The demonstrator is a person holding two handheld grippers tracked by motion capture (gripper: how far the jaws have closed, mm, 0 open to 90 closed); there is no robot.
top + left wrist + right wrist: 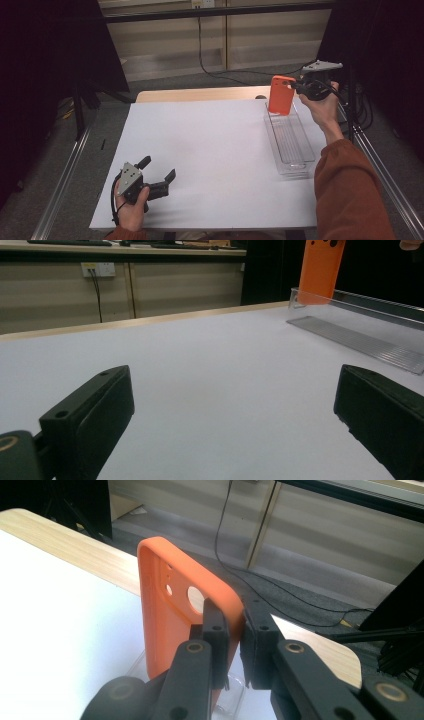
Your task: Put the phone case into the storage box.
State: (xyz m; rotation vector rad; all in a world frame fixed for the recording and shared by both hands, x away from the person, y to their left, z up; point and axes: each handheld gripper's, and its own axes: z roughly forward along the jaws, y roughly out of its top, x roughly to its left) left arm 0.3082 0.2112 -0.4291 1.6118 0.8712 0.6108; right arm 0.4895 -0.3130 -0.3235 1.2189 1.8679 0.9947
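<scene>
Left gripper (161, 176) low over white table (210, 150) near front left corner, jaws wide and holding nothing; right gripper (298, 86) raised at far right, jaws clamped on upper edge of orange phone case (281, 95), case upright over far end of clear tray (290, 140).

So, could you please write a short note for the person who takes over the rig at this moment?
Right claw: shut on one edge of the orange phone case, holding it upright over the far end of the clear tray.
Left claw: open, holding nothing, low over the white table at the near left.
Done: the case is picked up and brought to the tray.
Left: probably to lower the case into the tray and release it. Whether its lower end already touches the tray floor, I cannot tell.
</scene>
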